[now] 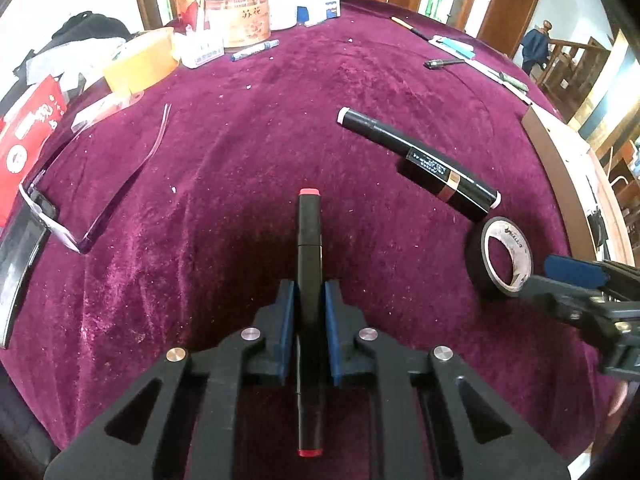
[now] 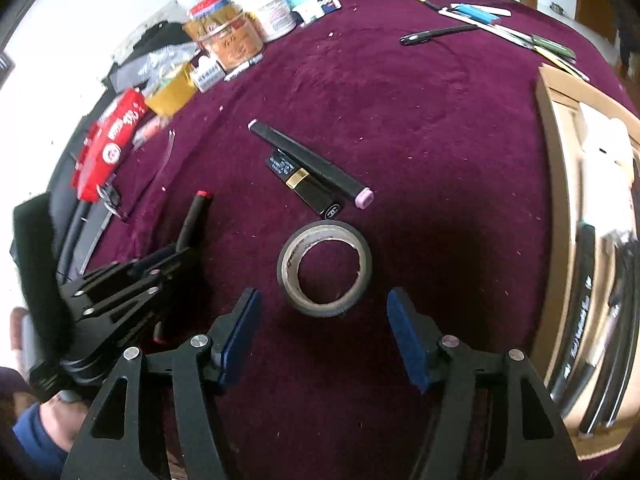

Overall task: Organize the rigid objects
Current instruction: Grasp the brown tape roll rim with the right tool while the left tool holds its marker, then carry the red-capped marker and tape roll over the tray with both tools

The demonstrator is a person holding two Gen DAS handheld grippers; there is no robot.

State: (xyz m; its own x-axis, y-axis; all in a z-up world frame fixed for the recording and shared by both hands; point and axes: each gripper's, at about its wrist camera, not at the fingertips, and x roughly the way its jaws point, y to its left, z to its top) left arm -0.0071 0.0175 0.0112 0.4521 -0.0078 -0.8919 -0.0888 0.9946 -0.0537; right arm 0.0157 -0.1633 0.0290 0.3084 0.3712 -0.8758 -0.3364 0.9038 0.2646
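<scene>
Deep purple velvet cloth (image 1: 248, 152) with a rough, speckled nap covers the counter. Between the left fingers (image 1: 287, 320), padded in matt blue, lies a smooth black plastic marker (image 1: 309, 232). Ahead of the right fingers (image 2: 406, 332), a tape roll (image 2: 325, 268) shows a glossy black outside and a worn paper core.

I count two black markers on the purple cloth (image 1: 240, 152) — a red-capped marker (image 1: 309, 240) at six o'clock in my left view and a pink-capped marker (image 2: 308, 160) near centre in my right. One black lipstick tube (image 2: 308, 188) touches the pink one, one black tape roll (image 2: 325, 268) sits just below — plus one cardboard box (image 2: 552, 184) at three o'clock.
</scene>
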